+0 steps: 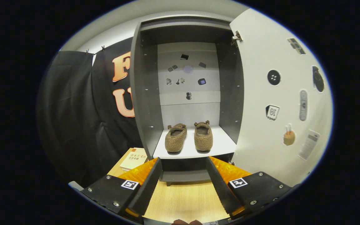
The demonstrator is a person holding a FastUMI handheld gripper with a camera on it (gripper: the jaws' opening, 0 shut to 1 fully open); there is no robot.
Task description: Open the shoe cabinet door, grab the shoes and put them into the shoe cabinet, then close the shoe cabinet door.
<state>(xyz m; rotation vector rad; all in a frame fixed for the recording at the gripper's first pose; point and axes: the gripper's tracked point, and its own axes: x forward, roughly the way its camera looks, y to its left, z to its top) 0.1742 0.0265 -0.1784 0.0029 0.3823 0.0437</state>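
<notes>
Already both fuzzy brown slippers (188,137) sit side by side on the white shelf (222,147) of the grey shoe cabinet (142,103). Hand-held gripper (184,184) hangs wide and empty, well short of the shelf. Remaining item: white hinged door (261,103), likely light and rigid; push at its free edge.

fuzzy cloth shoes (188,138); matt shelf (223,144), wood-grain floor (183,197)

Hand-held gripper (183,178) level, fingers (148,184) spread wide apart, holding nothing
</notes>
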